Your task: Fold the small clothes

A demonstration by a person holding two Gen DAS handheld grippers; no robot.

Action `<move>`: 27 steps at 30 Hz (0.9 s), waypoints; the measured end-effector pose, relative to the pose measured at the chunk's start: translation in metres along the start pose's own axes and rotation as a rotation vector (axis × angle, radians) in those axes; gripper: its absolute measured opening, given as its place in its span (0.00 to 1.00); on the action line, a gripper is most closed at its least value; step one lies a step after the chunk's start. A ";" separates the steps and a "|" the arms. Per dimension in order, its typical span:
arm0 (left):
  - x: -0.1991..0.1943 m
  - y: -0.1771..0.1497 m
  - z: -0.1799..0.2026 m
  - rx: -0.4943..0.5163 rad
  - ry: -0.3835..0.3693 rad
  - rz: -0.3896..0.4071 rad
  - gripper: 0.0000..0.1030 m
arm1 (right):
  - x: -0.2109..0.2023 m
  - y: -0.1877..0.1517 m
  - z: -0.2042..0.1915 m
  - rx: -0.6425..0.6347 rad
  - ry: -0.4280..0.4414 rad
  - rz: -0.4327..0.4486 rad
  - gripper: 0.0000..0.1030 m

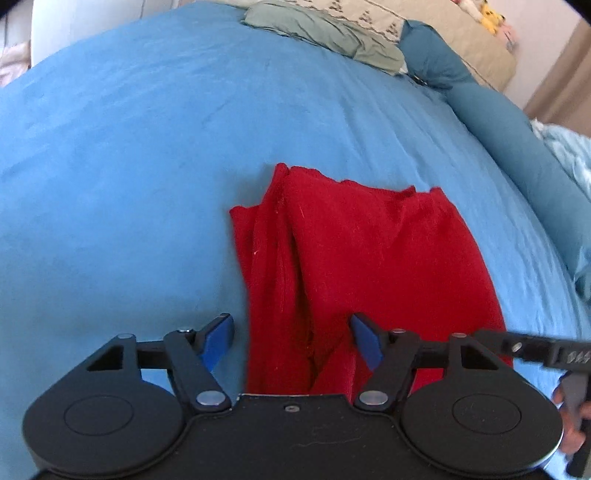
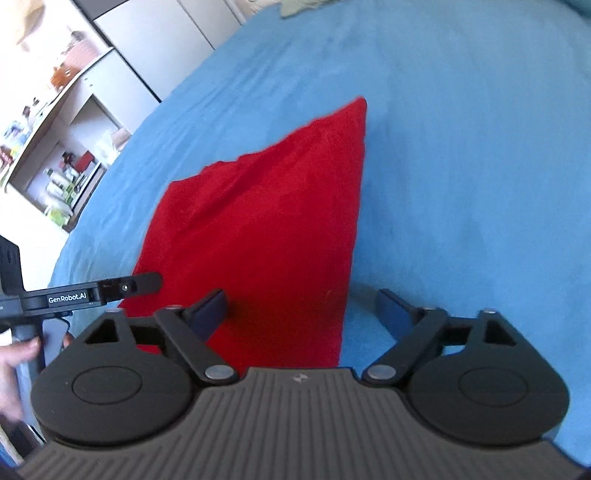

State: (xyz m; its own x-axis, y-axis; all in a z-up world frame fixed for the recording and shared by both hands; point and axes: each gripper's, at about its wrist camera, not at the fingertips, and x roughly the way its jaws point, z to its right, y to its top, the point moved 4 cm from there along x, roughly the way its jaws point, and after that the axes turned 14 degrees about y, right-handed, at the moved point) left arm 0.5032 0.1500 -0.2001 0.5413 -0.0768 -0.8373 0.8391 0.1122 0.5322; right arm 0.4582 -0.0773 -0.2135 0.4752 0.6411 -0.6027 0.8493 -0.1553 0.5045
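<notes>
A red cloth (image 1: 354, 258) lies on the blue bed cover (image 1: 129, 166), folded lengthwise with creases along its left side. My left gripper (image 1: 291, 339) is open above the cloth's near left edge and holds nothing. The red cloth (image 2: 266, 229) also shows in the right wrist view, tapering to a far corner. My right gripper (image 2: 303, 314) is open over the cloth's near right edge and holds nothing. Each gripper shows at the edge of the other's view: the right one (image 1: 535, 350) and the left one (image 2: 92, 291).
A grey-green garment (image 1: 325, 33) and beige patterned bedding (image 1: 443, 33) lie at the far end of the bed. A teal bolster (image 1: 498, 122) runs along the right side. Shelves with small items (image 2: 62, 158) stand left of the bed.
</notes>
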 end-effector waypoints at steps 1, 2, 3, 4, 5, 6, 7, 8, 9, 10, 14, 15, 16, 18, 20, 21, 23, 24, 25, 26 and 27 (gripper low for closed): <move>0.000 0.000 0.001 -0.005 -0.006 -0.003 0.62 | 0.003 0.001 0.001 0.000 0.001 0.007 0.89; 0.001 0.000 0.003 -0.010 -0.024 -0.011 0.46 | 0.005 0.001 0.001 -0.002 0.004 0.016 0.81; 0.001 0.000 0.004 -0.028 -0.052 -0.028 0.41 | 0.006 0.001 -0.001 -0.004 0.022 0.019 0.73; -0.002 0.000 0.004 -0.039 -0.047 -0.028 0.36 | 0.007 0.001 -0.005 -0.006 0.027 0.023 0.62; -0.005 0.002 0.007 -0.036 -0.037 -0.022 0.32 | 0.006 0.003 -0.010 -0.024 0.013 0.035 0.52; -0.008 0.002 0.009 -0.028 -0.025 -0.011 0.30 | 0.004 0.004 -0.016 -0.054 0.004 0.046 0.47; -0.014 0.003 0.012 -0.019 -0.012 0.004 0.27 | 0.001 0.004 -0.021 -0.074 -0.003 0.057 0.40; -0.018 0.003 0.015 -0.013 -0.006 0.020 0.26 | -0.002 0.006 -0.025 -0.085 -0.007 0.069 0.37; -0.027 0.003 0.018 -0.007 -0.005 0.041 0.25 | -0.009 0.007 -0.031 -0.093 -0.005 0.085 0.36; -0.034 0.003 0.021 -0.008 -0.009 0.055 0.24 | -0.016 0.009 -0.037 -0.103 0.003 0.102 0.36; -0.073 -0.010 0.049 0.021 -0.032 0.093 0.24 | -0.057 0.003 -0.059 -0.171 0.014 0.144 0.35; -0.084 -0.016 0.058 0.044 -0.038 0.113 0.24 | -0.069 -0.002 -0.062 -0.180 0.018 0.152 0.35; -0.097 -0.025 0.070 0.066 -0.044 0.132 0.24 | -0.084 -0.009 -0.063 -0.182 0.023 0.164 0.35; -0.115 -0.043 0.088 0.084 -0.071 0.151 0.24 | -0.116 -0.028 -0.063 -0.188 0.013 0.180 0.35; -0.131 -0.065 0.105 0.090 -0.099 0.155 0.24 | -0.143 -0.051 -0.059 -0.193 -0.001 0.190 0.35; -0.136 -0.076 0.114 0.099 -0.104 0.159 0.23 | -0.154 -0.062 -0.056 -0.194 -0.009 0.192 0.35; -0.139 -0.100 0.131 0.121 -0.091 0.160 0.24 | -0.174 -0.085 -0.044 -0.183 -0.023 0.197 0.35; -0.138 -0.112 0.140 0.141 -0.081 0.158 0.24 | -0.181 -0.096 -0.036 -0.169 -0.027 0.202 0.35; -0.134 -0.124 0.150 0.167 -0.060 0.161 0.23 | -0.187 -0.107 -0.027 -0.153 -0.027 0.211 0.35; -0.130 -0.132 0.157 0.183 -0.040 0.164 0.23 | -0.191 -0.116 -0.016 -0.128 -0.032 0.206 0.36; -0.127 -0.138 0.160 0.189 -0.020 0.166 0.23 | -0.192 -0.124 -0.005 -0.103 -0.040 0.197 0.36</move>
State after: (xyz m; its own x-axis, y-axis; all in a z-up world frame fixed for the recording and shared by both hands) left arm 0.3273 -0.0138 -0.1470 0.6723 -0.0923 -0.7345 0.7323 -0.0620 0.6781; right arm 0.2604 -0.1771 -0.1570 0.6401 0.5750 -0.5097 0.7125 -0.1958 0.6738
